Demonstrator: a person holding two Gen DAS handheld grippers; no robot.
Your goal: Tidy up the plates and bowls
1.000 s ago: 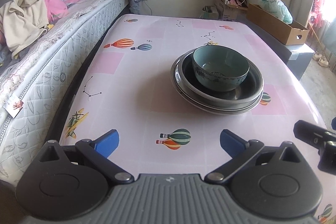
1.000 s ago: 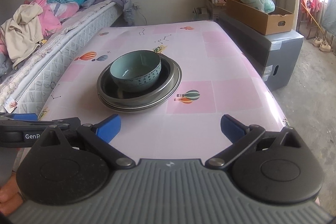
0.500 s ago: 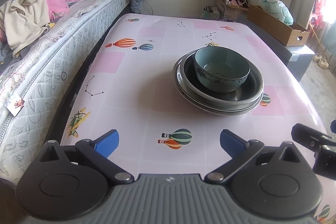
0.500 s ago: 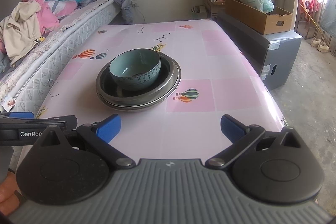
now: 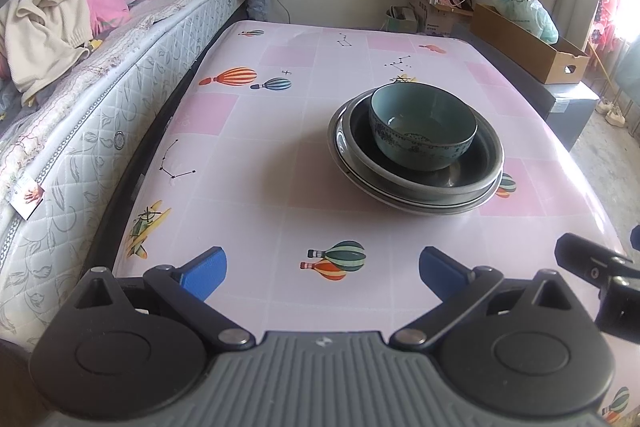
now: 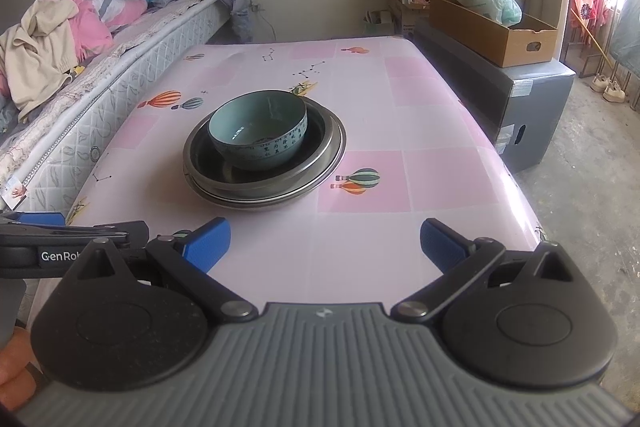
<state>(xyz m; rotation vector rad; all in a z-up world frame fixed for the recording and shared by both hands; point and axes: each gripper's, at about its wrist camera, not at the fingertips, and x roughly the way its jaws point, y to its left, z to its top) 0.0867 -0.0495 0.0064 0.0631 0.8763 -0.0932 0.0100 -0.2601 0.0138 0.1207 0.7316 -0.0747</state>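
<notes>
A teal ceramic bowl sits nested in a stack of shallow metal plates near the middle of the counter. The bowl is round and deep, with a smooth pale blue-green glaze inside and a band of dark printed characters running around its outer wall. It stands upright and looks empty. The plates beneath it are wide, round and grey, with a dull steel sheen and thin rolled rims; the upper one lies slightly off-centre on the lower, so a crescent of the bottom rim shows on the near side.

The counter is covered with a glossy sheet, pink and white in squares, printed with hot-air balloons, small planes and star patterns.

The left gripper hangs over the near edge of the counter, well apart from the stack, its blue-padded fingers spread wide with nothing between them. The right gripper is also over the near edge, its fingers likewise spread wide and holding nothing.

On the left runs a bed with a quilted white mattress and a heap of soft clothes. On the far right a cardboard box rests on a dark grey cabinet.
</notes>
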